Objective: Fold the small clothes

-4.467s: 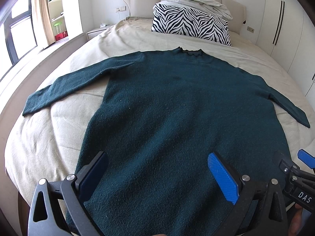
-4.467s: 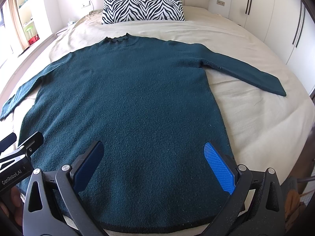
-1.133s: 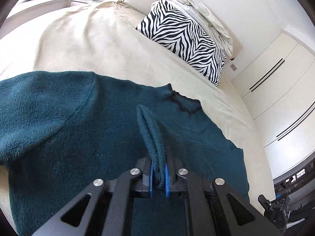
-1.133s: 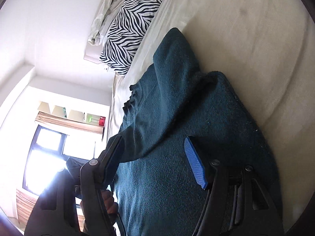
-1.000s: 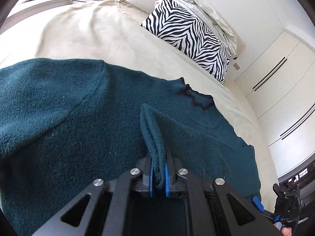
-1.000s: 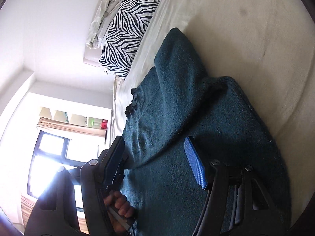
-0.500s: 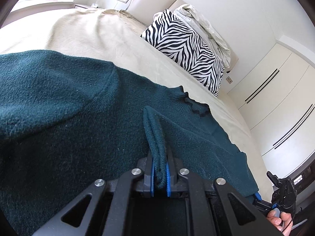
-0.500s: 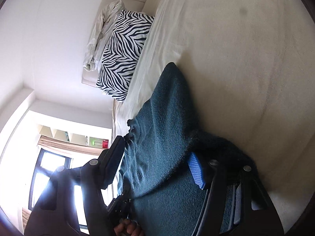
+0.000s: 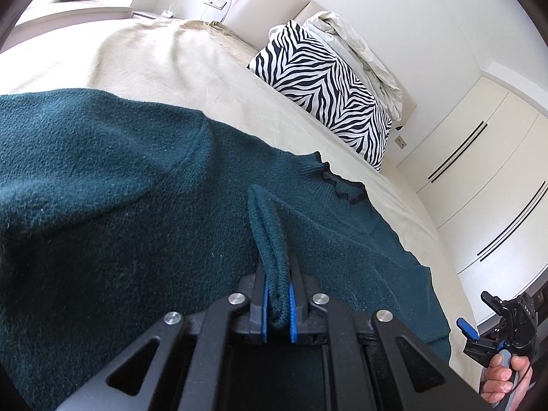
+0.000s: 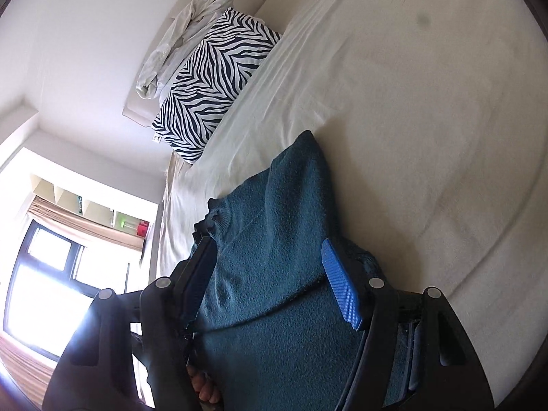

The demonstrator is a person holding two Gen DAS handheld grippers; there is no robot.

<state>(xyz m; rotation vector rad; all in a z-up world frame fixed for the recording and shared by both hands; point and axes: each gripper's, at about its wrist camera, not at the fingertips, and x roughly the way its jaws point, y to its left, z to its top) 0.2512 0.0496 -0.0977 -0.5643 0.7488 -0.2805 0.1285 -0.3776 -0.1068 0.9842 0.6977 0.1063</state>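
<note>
Lying on beige bed [image 9: 144, 65]: teal sweater [image 9: 102, 205], zebra pillow [image 9: 328, 85] by headboard.

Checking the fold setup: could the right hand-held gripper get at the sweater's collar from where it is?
Probably yes: the right hand-held gripper is open over the sweater, with the collar just ahead and unobstructed.

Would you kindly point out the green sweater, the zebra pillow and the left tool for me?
green sweater [image 9: 120, 205]: left wrist view, on its flat knit body.
zebra pillow [image 9: 325, 89]: left wrist view, middle of its striped face.
left tool [image 9: 276, 303]: left wrist view, between its blue pads.
</note>
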